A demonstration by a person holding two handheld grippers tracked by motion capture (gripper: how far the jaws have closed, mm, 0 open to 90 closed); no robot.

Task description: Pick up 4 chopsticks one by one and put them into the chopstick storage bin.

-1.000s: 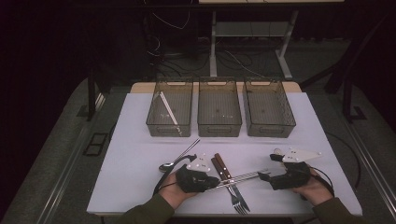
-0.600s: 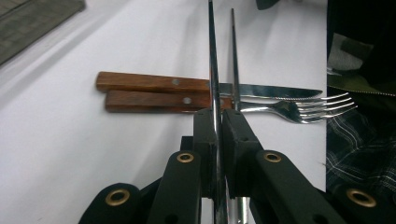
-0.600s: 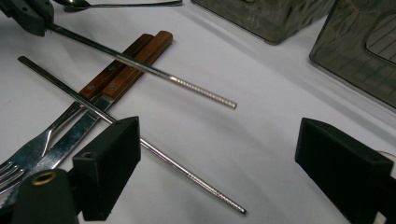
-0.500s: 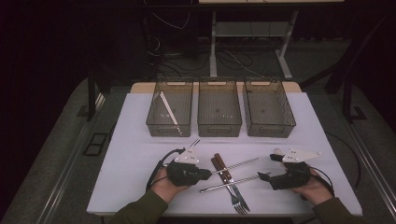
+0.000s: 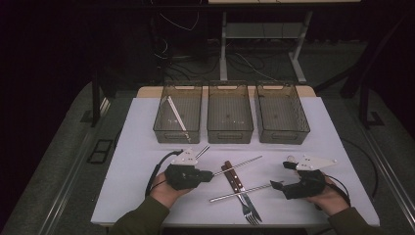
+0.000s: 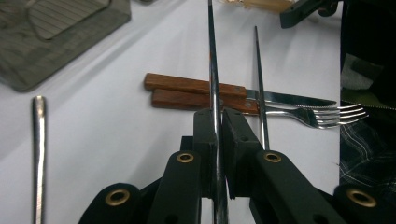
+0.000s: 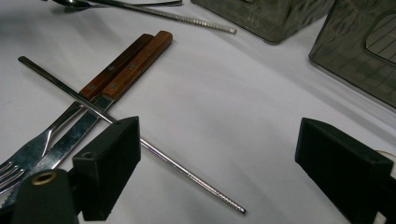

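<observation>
High view: three bins (image 5: 230,113) at upper centre, left bin (image 5: 177,113) holding one chopstick (image 5: 176,113); left gripper (image 5: 211,173) clamped on metal chopstick (image 5: 240,165). Left gripper view: chopstick pinched over knife (image 6: 196,86) and fork (image 6: 327,114). Right gripper view: right gripper (image 7: 233,163) agape above second chopstick (image 7: 187,175).

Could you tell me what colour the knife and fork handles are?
Reddish-brown wood with small rivets on the handles; the left gripper view shows them best.

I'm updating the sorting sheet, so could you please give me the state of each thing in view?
Left tool: shut on a metal chopstick.
Right tool: open, holding nothing.
Second chopstick: lying across fork and knife.
Left bin: holds a pale stick.
Middle bin, right bin: look unfilled.
</observation>
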